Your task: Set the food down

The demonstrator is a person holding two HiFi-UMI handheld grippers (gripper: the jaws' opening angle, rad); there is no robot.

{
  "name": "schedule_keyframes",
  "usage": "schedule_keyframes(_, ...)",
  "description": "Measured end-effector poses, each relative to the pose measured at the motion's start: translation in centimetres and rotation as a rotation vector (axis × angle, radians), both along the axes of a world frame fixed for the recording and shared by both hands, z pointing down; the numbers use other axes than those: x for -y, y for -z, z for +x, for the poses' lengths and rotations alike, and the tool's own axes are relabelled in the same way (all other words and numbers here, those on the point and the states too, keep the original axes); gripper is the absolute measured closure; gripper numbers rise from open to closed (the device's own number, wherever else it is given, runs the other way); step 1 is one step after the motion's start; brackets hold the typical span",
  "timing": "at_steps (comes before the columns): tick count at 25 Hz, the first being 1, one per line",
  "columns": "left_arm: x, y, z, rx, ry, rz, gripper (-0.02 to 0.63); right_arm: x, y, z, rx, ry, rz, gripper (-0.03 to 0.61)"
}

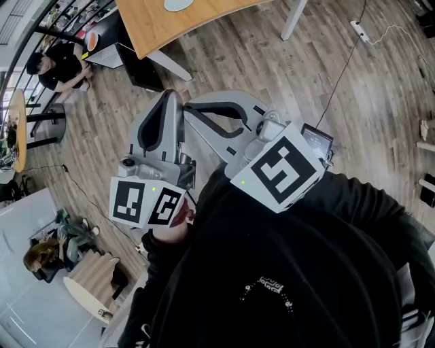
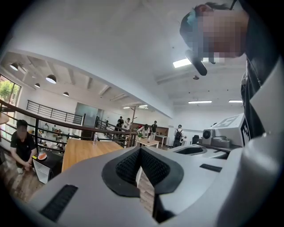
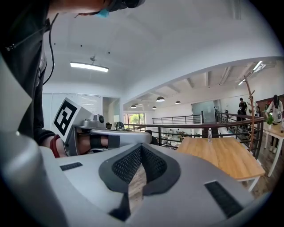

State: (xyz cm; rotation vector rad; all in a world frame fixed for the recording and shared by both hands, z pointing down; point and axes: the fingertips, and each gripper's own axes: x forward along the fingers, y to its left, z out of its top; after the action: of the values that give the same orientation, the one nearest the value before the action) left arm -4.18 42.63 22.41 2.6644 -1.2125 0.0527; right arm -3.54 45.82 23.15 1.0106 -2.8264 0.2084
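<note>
Checking both gripper views: left hand-held gripper (image 2: pixel 140 151) is closed, black ribbed pads (image 2: pixel 126 166) meeting at the tip, nothing between them. Right hand-held gripper (image 3: pixel 141 148) same: closed, empty. Both are held side by side in front of the person in the black top (image 1: pixel 285 272), over the brown wooden plank floor (image 1: pixel 353 102), short of the light wooden surface (image 1: pixel 170 27).

No food in either grip. Only candidate in sight is an orange-red item on a small white plate (image 1: pixel 92 41), on a dark low stand (image 2: pixel 55 159) by a crouching person (image 1: pixel 58 64). It is well apart from the grippers, off the surface's near-left corner. Can't confirm it's the task's food.

Pale round dish (image 1: pixel 178 4) sits on the surface, cut by the frame; contents not visible.

Judgement: nothing in hand to put down, so either the set-down is done or pickup hasn't started. Frames don't settle which.
</note>
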Motion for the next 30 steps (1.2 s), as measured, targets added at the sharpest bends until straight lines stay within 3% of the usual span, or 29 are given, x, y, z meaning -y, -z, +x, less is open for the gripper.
schedule_keyframes(15,3.4,-0.5,-9.3,-0.058,0.053,0.027,0.615,3.5,-0.6,-9.1,-0.077,0.085,0.032,0.560)
schedule_keyframes(30,6.1,-1.1,-12.5,-0.026,0.132,0.016,0.615,6.2,-1.2,-12.1,-0.091,0.151,-0.003,0.560)
